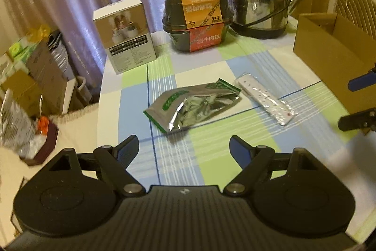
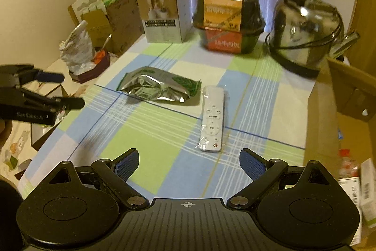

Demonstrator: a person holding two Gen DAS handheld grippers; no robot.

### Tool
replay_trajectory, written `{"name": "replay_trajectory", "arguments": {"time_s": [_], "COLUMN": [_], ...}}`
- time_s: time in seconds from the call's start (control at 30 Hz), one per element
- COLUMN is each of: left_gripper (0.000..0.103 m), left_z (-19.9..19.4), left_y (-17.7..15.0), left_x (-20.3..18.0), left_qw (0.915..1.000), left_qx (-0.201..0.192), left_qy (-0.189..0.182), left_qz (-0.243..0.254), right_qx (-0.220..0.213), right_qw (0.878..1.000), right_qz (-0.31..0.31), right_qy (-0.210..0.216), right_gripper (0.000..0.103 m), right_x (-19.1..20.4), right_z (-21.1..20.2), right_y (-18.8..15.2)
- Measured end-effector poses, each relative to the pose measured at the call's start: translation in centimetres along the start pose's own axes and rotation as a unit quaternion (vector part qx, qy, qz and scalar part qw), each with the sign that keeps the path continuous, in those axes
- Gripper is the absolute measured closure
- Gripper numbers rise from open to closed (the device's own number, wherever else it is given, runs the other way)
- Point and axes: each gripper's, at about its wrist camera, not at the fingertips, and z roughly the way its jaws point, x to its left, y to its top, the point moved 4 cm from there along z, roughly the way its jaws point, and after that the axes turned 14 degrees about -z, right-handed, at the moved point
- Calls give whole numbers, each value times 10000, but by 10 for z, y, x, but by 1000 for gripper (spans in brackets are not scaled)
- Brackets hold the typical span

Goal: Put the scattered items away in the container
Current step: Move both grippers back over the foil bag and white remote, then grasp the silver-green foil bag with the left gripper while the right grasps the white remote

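Both my tongs are spread wide with nothing in them. My left gripper (image 1: 184, 146) hangs over the checked tablecloth (image 1: 211, 145) just short of the foil pouch (image 1: 191, 107); my right gripper (image 2: 189, 162) sits just short of the white remote (image 2: 212, 120). The remote, in clear plastic wrap, lies flat just right of the pouch. The cardboard box (image 1: 329, 55) stands right of the pouch, past the remote, with a few packages already inside. Behind the pouch sit a white carton (image 1: 124, 34), a food bowl (image 1: 197, 18) and a kettle (image 1: 260, 4).
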Motion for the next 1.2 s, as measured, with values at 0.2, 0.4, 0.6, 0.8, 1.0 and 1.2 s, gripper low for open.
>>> {"name": "replay_trajectory", "arguments": {"time_s": [0.2,0.4,0.6,0.8,1.0,1.2], "left_gripper": [8,1,1,2,17,32], "left_z": [48,96,150,175,190,175], "left_y": [24,43,44,45,51,36], "left_x": [4,-3,-5,-4,4,2], "left_qw": [9964,9874,9775,9668,9658,9730], "left_qx": [39,274,858,1062,1525,1734], "left_qy": [-380,-718,-821,-904,-1130,-1027], "left_qz": [755,1381,1745,2140,1766,1127], "right_qx": [179,339,408,471,554,482], "right_qw": [9996,9985,9970,9963,9959,9960], "right_qz": [206,437,656,718,713,700], "right_qy": [34,2,-7,-31,-106,-279], "right_gripper": [6,6,6,6,6,6], "right_x": [-4,-13,-23,-30,-39,-49], "right_z": [37,65,89,102,116,131], "right_y": [-10,-20,-23,-26,-26,-14]}}
